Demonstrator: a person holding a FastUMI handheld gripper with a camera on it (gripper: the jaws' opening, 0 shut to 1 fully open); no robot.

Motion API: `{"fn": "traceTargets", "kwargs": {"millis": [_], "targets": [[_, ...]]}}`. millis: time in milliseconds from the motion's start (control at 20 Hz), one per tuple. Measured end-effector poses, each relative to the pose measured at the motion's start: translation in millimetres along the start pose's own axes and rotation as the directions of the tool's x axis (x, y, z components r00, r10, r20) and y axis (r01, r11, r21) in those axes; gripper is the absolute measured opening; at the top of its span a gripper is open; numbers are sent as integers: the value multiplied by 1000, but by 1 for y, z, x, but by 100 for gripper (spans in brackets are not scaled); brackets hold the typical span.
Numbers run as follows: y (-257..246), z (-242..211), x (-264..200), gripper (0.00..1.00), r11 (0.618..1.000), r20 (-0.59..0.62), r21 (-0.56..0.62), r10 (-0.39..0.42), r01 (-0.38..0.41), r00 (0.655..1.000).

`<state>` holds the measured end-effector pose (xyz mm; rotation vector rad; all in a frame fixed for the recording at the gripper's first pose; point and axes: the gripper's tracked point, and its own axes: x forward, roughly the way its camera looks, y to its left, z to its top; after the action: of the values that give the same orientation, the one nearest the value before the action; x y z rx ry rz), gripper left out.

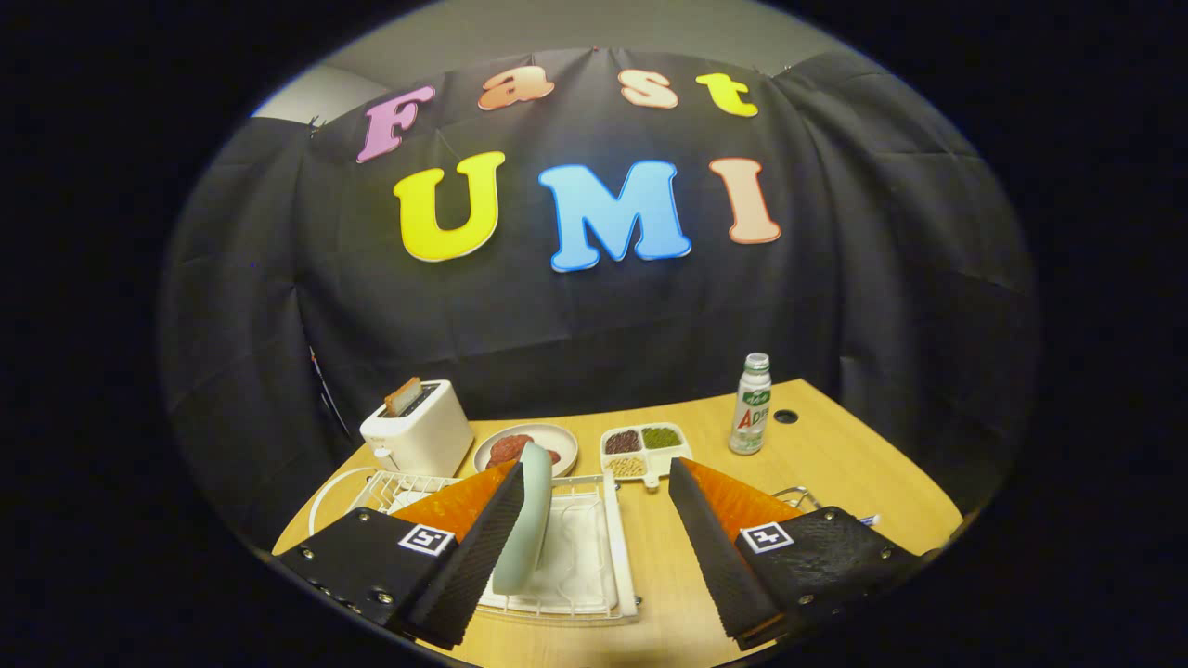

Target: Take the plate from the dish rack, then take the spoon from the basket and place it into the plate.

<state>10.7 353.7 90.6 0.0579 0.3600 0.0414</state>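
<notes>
Between spread gripper (594,506) fingers — plate (525,520), racked

dim booth, warm light on the table (835,464); sharp centre, fisheye-bent edges.

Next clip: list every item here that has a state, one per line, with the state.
gripper: open, plate against one finger, other finger apart
plate: upright on edge in the dish rack
toaster: bread sticking up from slot
bottle: upright, capped
second plate: flat on table, holding food
divided tray: compartments filled
</notes>
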Motion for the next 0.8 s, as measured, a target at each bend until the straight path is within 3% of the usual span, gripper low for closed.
{"fn": "traceTargets", "kwargs": {"millis": [150,350,600,700,800], "targets": [[24,-21,33,96,999,-80,31,32,-29,996],[41,-57,67,97,998,-219,62,32,-19,975],[41,-80,89,96,996,-308,89,33,-6,951],[41,-87,94,88,995,-336,99,26,8,942],[45,-91,98,67,995,-353,103,33,4,935]]}}
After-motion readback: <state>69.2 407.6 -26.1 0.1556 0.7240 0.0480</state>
